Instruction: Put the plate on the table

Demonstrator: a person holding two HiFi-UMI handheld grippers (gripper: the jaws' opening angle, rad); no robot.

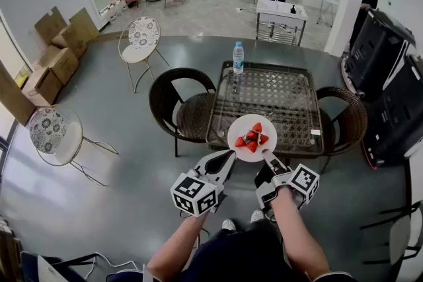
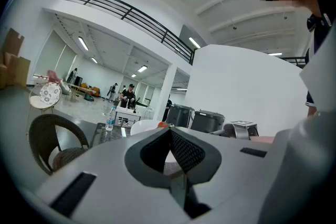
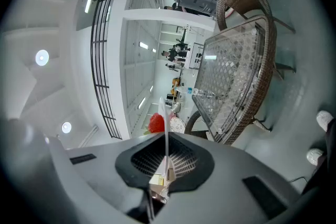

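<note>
Head view: plate [image 1: 239,125] with strawberries [image 1: 252,137] sits over the table's [image 1: 277,99] near edge. Right hand-held gripper [image 1: 268,156] is at its near rim, left hand-held gripper [image 1: 227,157] just beside the plate.
Left gripper view: jaws together, nothing between them.
Right gripper view: jaws clamped on the plate rim, seen edge-on, one strawberry past the tips.

Water bottle [image 1: 238,57] upright. Dark wicker chairs: one L [image 1: 180,109], one R [image 1: 347,117]. White wire chairs [image 1: 140,39] further L; cardboard boxes [image 1: 56,56] by wall.
</note>
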